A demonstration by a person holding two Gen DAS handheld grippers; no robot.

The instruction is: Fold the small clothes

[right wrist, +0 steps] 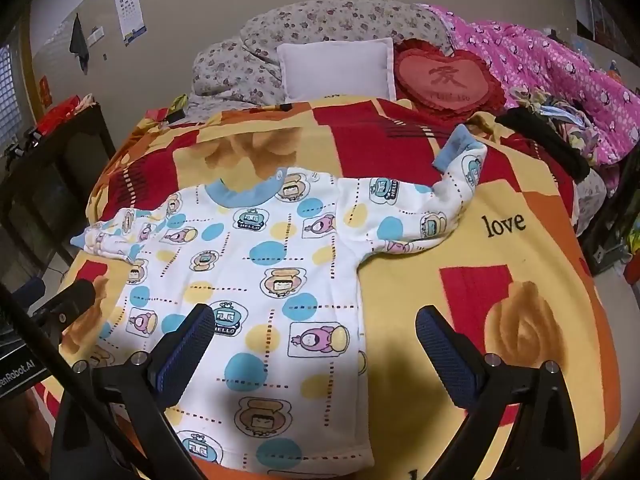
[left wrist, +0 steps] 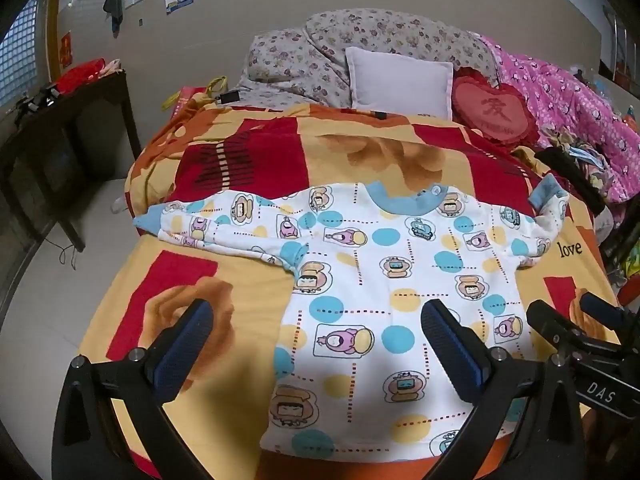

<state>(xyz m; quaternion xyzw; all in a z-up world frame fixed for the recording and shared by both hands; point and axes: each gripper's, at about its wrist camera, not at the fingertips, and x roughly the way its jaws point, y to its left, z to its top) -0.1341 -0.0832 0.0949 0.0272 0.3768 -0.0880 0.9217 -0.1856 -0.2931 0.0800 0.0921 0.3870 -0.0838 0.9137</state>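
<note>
A small white child's shirt [left wrist: 360, 280] with cartoon prints, blue and yellow dots and a blue collar lies flat, front up, on the bed blanket; it also shows in the right wrist view [right wrist: 260, 280]. Both sleeves are spread out; the right sleeve's blue cuff [right wrist: 458, 148] curls upward. My left gripper [left wrist: 316, 332] is open and empty, hovering over the shirt's lower left hem. My right gripper [right wrist: 316, 336] is open and empty, hovering over the shirt's lower right edge. The right gripper also shows in the left wrist view [left wrist: 576, 324].
The bed is covered by a red, yellow and orange blanket [right wrist: 500, 248]. A white pillow [right wrist: 336, 68], a red heart cushion [right wrist: 444, 76], floral bedding and a pink quilt [right wrist: 540, 60] lie at the head. A dark table [left wrist: 60, 128] stands to the left.
</note>
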